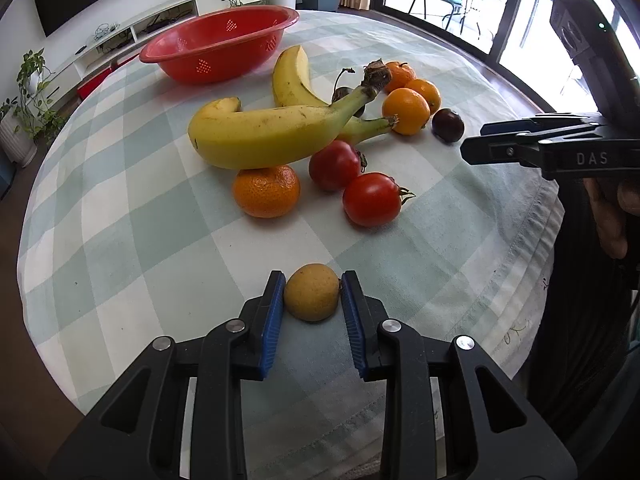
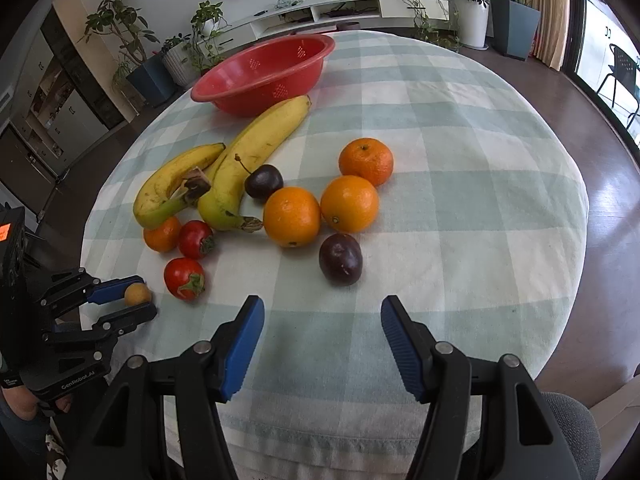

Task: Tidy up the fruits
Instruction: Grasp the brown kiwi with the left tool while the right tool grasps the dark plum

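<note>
Left tongs [image 1: 312, 296] are clamped on a small yellow-brown fruit [image 1: 311, 293], its blue pads [image 1: 273, 316] pressing it from both sides right at the near edge of the desk [image 1: 120, 240]. From my right wrist view I see the same grip from the side: the left tongs [image 2: 138, 296] low at the left with the little round fruit [image 2: 137, 295] caught at their tips, resting on or just above the checked cloth; I cannot tell which.

My right tongs [image 2: 322, 320] stand about half open with nothing between the fingers, pointing down at the cloth. Just beyond them lies a dark purple plum [image 2: 340, 259], clear of both pads. In the left wrist view the right tongs [image 1: 480, 148] come in from the right side, near that plum [image 1: 448, 125] but not touching it.

The rest of the fruit sits in a loose cluster mid-desk. Two bananas [image 1: 260, 136] lie crossed, the nearer one resting on a mandarin [image 1: 266, 191]. Two red tomatoes [image 1: 372, 199] sit just beside the mandarin, between it and my left tongs. Two oranges [image 2: 292, 216] sit side by side with a third orange fruit [image 2: 366, 161] behind them, and a dark cherry [image 2: 264, 181] with a stem lies against the longer banana.

A red colander bowl [image 1: 224, 46] stands at the far side of the desk, holding no fruit that I can see.
</note>
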`<state>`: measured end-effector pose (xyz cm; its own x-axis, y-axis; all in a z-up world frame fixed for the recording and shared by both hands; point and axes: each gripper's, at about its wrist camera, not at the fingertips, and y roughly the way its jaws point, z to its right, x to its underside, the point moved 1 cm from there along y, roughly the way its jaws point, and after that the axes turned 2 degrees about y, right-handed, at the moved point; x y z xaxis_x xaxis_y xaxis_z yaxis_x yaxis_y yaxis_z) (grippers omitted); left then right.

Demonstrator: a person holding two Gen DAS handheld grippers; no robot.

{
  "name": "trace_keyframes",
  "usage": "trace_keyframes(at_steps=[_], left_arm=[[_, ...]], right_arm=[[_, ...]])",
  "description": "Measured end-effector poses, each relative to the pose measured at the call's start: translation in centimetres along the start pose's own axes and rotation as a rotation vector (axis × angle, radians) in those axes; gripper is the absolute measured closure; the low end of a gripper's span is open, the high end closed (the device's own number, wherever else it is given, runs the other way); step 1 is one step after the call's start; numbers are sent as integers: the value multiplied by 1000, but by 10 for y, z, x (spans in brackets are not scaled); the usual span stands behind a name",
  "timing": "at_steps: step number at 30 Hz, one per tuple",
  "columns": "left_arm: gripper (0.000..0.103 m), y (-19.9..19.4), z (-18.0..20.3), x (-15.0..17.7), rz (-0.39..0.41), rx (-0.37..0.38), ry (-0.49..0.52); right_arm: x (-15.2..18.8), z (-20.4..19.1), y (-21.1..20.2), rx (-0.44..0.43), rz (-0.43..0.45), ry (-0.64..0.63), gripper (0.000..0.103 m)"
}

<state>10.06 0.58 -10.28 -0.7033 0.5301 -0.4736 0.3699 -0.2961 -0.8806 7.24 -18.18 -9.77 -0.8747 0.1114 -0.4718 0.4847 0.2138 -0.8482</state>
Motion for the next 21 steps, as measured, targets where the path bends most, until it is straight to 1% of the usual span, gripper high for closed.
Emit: trace_keyframes(at_steps=[2, 4, 7, 13, 15, 17, 19, 21], left_arm=[[76, -1, -2, 1, 0, 4, -8], [76, -1, -4, 2, 2, 4, -16], [76, -2, -7, 5, 7, 8, -30], [76, -3, -10, 7, 19, 19, -39], [76, -4, -11, 8, 21, 27, -40], [76, -4, -13, 8, 24, 32, -44], [76, -5, -14, 9, 27, 37, -50], [76, -6, -14, 9, 29, 40, -55]], right_arm=[[-4, 2, 7, 9, -8, 4, 43], [-7, 3, 13, 13, -14, 1, 44], [-13, 1, 16, 26, 5, -23, 48], [-16, -3, 21, 60, 21, -87, 61], [-16, -3, 21, 65, 23, -95, 64], [-16, -1, 21, 73, 24, -101, 71], [-17, 1, 20, 67, 25, -94, 75], [-17, 2, 20, 59, 25, -89, 76]])
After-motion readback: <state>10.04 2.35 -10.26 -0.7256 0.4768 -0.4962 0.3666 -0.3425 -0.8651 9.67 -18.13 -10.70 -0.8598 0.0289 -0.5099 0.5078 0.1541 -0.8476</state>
